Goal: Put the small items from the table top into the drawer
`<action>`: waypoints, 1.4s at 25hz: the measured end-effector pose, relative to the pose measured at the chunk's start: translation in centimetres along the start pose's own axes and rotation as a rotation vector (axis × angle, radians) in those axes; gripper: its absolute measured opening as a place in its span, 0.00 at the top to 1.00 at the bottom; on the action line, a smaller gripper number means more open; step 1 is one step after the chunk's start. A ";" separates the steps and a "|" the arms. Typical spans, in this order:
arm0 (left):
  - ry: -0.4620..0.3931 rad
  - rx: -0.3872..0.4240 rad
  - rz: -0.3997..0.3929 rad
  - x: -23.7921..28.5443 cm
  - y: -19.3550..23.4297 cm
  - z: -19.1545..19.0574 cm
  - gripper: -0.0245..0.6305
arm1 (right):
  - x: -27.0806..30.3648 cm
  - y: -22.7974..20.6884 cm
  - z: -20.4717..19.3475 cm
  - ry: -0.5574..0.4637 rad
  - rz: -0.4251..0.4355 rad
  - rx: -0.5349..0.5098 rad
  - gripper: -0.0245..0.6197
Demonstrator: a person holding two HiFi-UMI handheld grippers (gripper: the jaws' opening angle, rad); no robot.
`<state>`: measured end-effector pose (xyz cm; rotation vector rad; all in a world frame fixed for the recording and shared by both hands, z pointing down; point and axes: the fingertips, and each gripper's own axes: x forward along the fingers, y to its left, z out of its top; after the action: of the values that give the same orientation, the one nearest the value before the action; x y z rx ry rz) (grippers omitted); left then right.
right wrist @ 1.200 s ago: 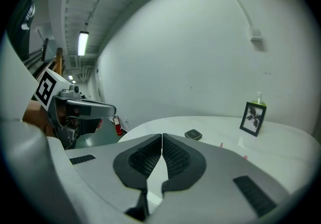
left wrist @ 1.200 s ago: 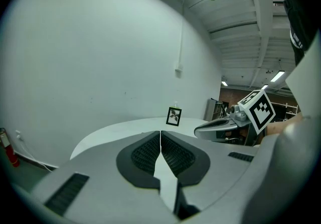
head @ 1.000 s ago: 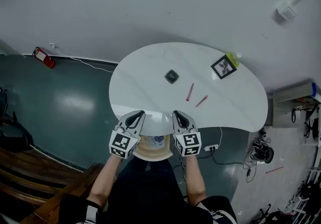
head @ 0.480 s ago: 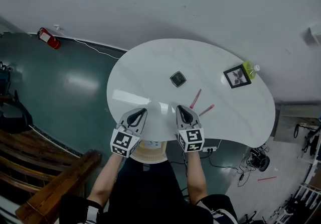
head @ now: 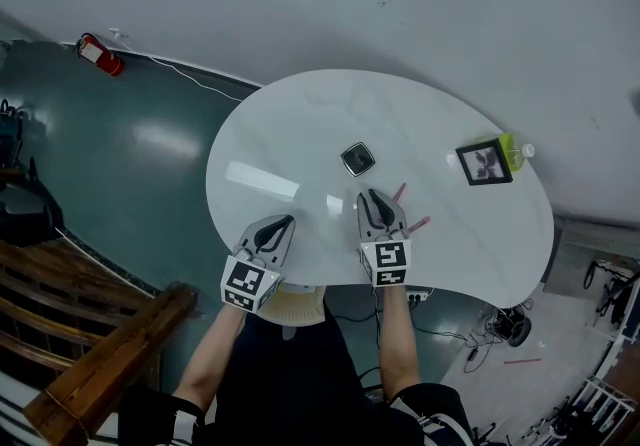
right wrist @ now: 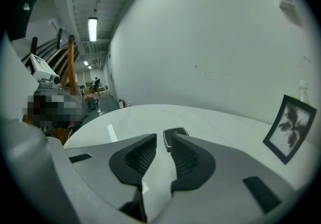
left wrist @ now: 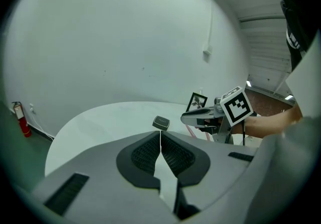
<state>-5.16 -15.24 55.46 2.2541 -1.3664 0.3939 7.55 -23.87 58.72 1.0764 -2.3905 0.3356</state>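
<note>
Head view, small black square item (head: 357,159), thin pink pen (head: 419,224)

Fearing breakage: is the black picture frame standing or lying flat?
Standing: the black picture frame rises upright off the white table.

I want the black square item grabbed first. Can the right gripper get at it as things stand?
Probably yes. The right gripper points at the black square item, with only bare table between them. Its jaws, empty, have just been opening but look narrow for it yet.
</note>
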 end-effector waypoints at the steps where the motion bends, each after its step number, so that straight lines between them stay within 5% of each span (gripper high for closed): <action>1: 0.002 -0.003 0.002 0.1 -0.1 -0.1 0.93 | 0.5 -0.3 0.0 0.007 0.011 -0.001 0.79; 11: 0.018 -0.015 0.035 0.6 0.3 -0.5 0.93 | 4.9 -2.8 -0.7 0.034 0.044 -0.054 0.51; 35: 0.055 -0.061 0.067 1.3 1.4 -2.0 0.93 | 8.8 -3.7 -3.1 0.176 0.093 -0.118 0.50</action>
<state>-5.77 -15.66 58.11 2.1370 -1.4096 0.4276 6.40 -30.56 66.04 0.8480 -2.2765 0.3036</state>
